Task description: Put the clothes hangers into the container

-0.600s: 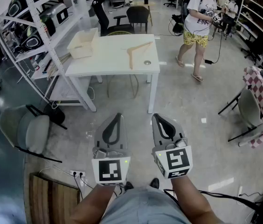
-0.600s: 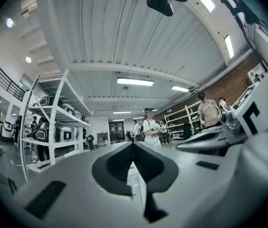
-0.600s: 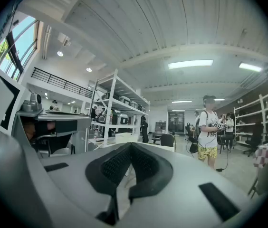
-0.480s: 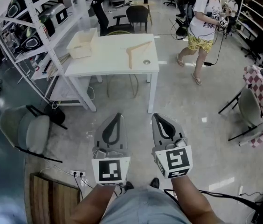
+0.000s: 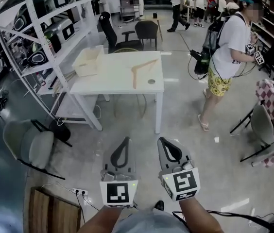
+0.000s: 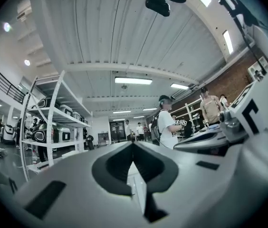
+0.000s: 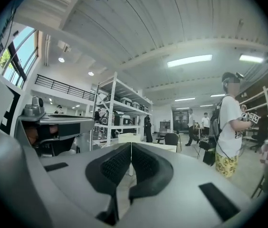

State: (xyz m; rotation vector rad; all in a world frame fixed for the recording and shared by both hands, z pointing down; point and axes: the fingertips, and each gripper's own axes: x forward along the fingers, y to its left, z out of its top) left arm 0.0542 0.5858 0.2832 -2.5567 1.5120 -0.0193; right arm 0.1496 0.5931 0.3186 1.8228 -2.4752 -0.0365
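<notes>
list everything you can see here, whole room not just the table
table: one, white, ahead in the middle of the floor
container: one, cream, on the table's far left corner
clothes hanger: one, pale wood, lying on the table right of the container
disc: one, grey, on the table beside the hanger
shelving rack: one, white, left of the table, loaded with appliances
office chairs: two, black, behind the table
grey chair: one, on the floor at left
checked cloth: one, red and white, draped over a chair at right
bystander: one, white shirt, yellow shorts, right of the table
left tongs: grey, shut, empty
right tongs: grey, shut, empty
</notes>
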